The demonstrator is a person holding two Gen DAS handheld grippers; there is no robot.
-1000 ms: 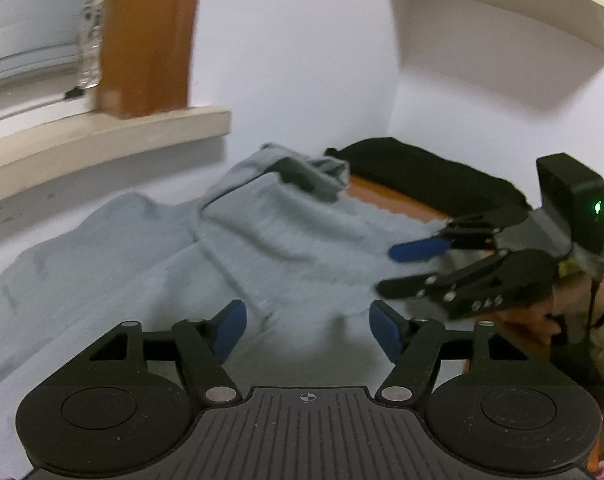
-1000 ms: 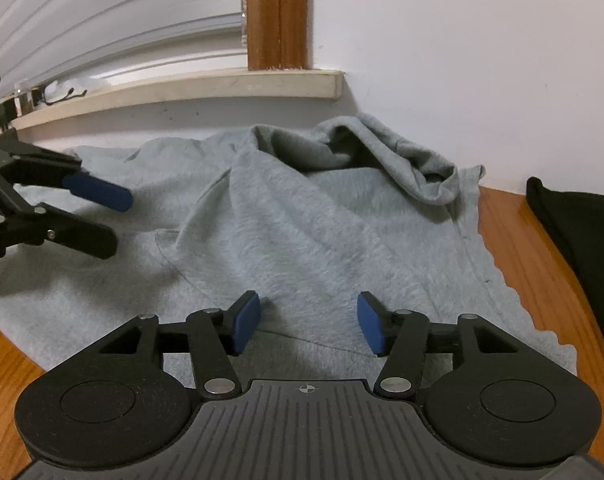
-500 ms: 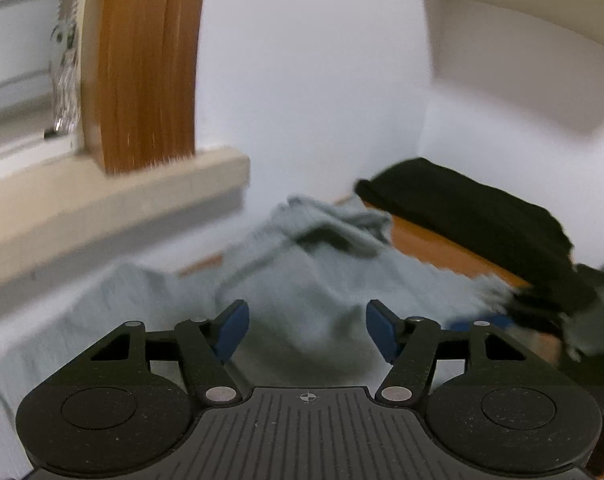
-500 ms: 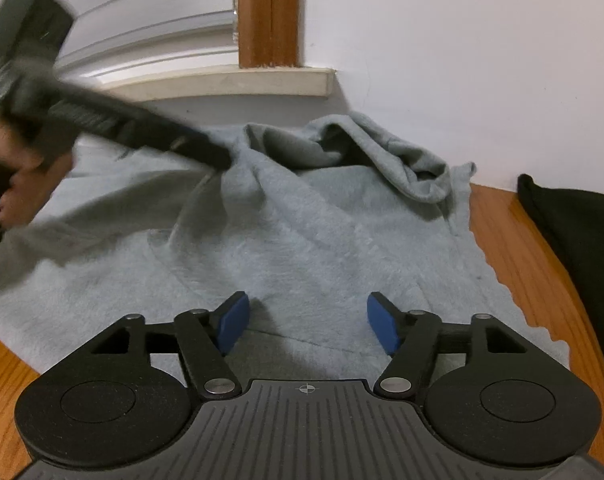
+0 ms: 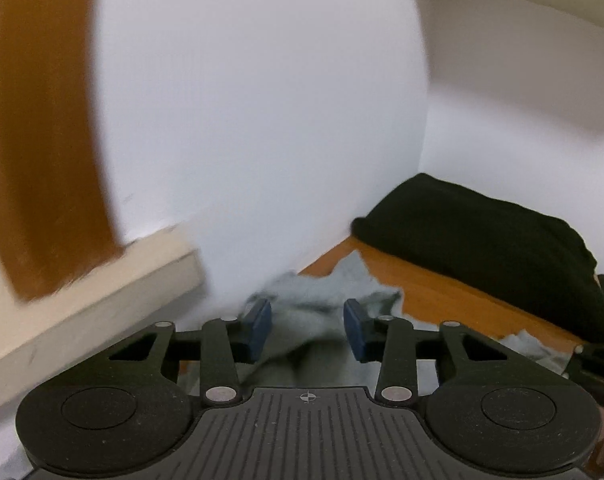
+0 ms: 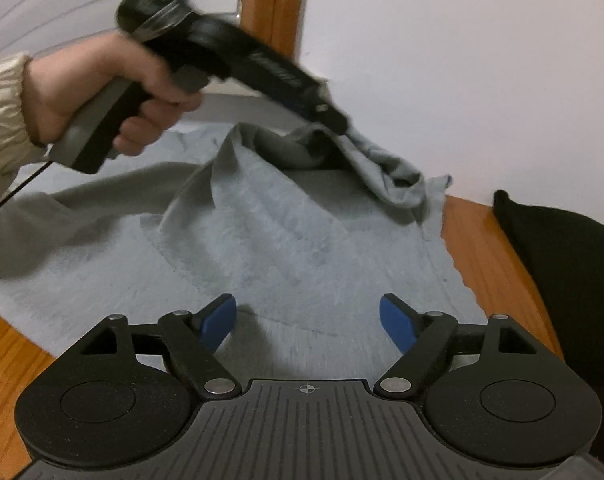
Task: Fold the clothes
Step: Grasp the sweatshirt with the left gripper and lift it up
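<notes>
A grey sweatshirt (image 6: 302, 232) lies spread on the wooden table (image 6: 474, 236), its bunched hood end (image 5: 326, 292) against the white wall. My left gripper (image 5: 307, 318) has reached that bunched part and its jaws are closing, with the grey folds standing between the blue pads (image 5: 258, 316). In the right wrist view a hand (image 6: 102, 88) holds the left gripper (image 6: 336, 122), whose tip sits on the hood. My right gripper (image 6: 308, 318) hovers over the near flat part of the sweatshirt. Its jaws are opening and nothing is between them.
A folded black garment (image 5: 482, 232) lies on the table to the right, in the wall corner (image 6: 562, 248). A pale window sill (image 5: 82, 308) and a brown wooden frame (image 5: 42, 140) stand at the left. A white shelf juts out above right.
My left gripper has travelled from the sweatshirt's left part across to the hood by the wall, and its jaws have narrowed. My right gripper has stayed in place with its jaws spreading wider.
</notes>
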